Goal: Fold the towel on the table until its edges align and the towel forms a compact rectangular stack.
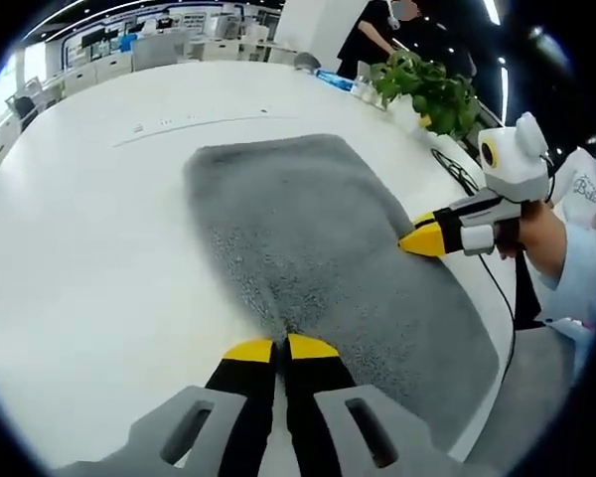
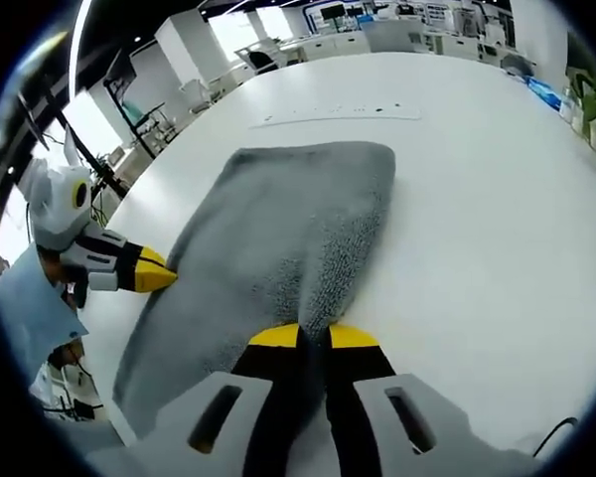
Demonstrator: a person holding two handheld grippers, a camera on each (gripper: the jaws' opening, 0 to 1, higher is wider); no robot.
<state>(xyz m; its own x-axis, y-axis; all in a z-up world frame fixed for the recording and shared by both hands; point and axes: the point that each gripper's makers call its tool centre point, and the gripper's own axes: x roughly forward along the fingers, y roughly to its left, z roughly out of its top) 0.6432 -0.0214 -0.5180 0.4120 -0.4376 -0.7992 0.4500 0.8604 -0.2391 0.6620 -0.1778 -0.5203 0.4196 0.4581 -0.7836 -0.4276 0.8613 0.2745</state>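
A grey towel (image 1: 308,238) lies spread on the white table (image 1: 99,219), long side running away from me. My left gripper (image 1: 278,348) is shut on the towel's near edge, where the cloth puckers into a crease. In from the right comes my right gripper (image 1: 420,239), its yellow tips closed at the towel's side edge. In the right gripper view the towel (image 2: 278,229) stretches ahead, and the right gripper (image 2: 313,336) is shut on its puckered near edge. The left gripper (image 2: 159,275) pinches the towel's left edge.
A potted plant (image 1: 432,89) stands at the table's far right, with a black cable (image 1: 464,174) trailing near the edge. A hand (image 1: 538,234) and pale sleeve (image 1: 586,268) hold the right gripper. Office desks (image 2: 397,30) and chairs lie beyond the table.
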